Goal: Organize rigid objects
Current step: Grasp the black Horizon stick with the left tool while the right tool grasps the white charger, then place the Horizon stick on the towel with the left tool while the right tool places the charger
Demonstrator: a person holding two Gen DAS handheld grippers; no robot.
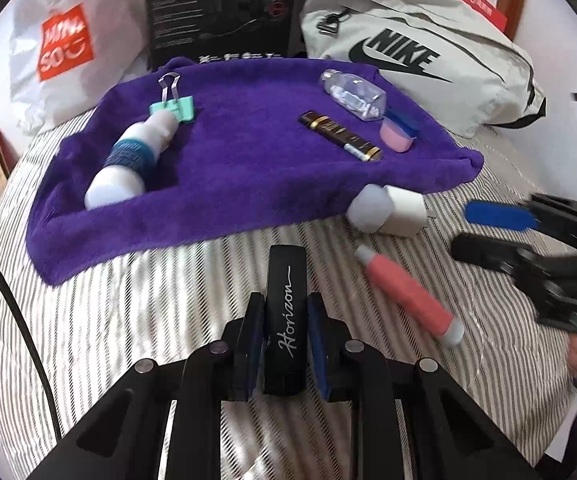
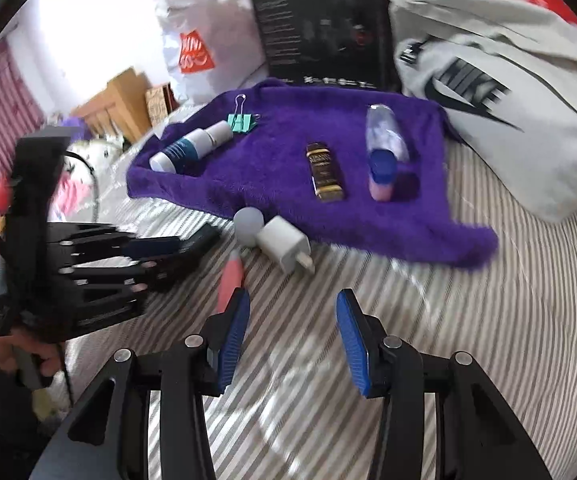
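Each camera sits behind its own gripper, looking forward and down along the fingers, low over the striped bed (image 1: 128,320). Both views face and share the purple towel (image 1: 228,152) and the bags behind.

Right tool (image 1: 528,240) motion-blurred, cut by frame edge; pink tube's (image 2: 230,280) lower end perhaps hidden.
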